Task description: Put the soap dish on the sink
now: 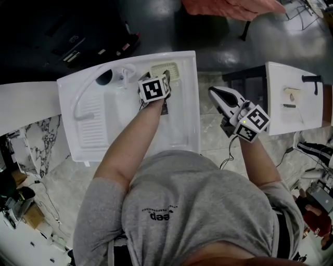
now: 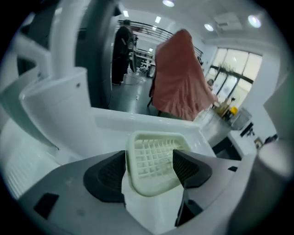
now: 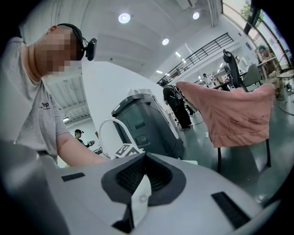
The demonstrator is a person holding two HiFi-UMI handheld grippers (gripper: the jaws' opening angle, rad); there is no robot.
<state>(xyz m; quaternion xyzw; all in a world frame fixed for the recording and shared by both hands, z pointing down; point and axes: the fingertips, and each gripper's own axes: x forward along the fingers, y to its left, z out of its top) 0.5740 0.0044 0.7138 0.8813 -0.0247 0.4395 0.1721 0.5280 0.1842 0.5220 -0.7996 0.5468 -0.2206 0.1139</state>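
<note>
The pale cream soap dish (image 1: 165, 69) with a grid bottom lies flat on the back ledge of the white sink (image 1: 182, 124), near its far right corner. My left gripper (image 1: 166, 79) points steeply down at it. In the left gripper view the soap dish (image 2: 154, 160) sits between the two dark pads (image 2: 106, 174), and my left gripper (image 2: 149, 170) stands open around it without pressing on it. My right gripper (image 1: 218, 94) hangs to the right of the sink, over the floor. Its jaws meet with nothing in them, as the right gripper (image 3: 142, 180) view shows.
A white curved faucet (image 1: 83, 91) rises at the sink's back left, beside a ribbed drainboard (image 1: 93, 118). A second white unit (image 1: 291, 98) stands to the right. A pink cloth (image 1: 229, 7) hangs over a chair beyond the sink, and a dark machine (image 1: 62, 36) stands at the back left.
</note>
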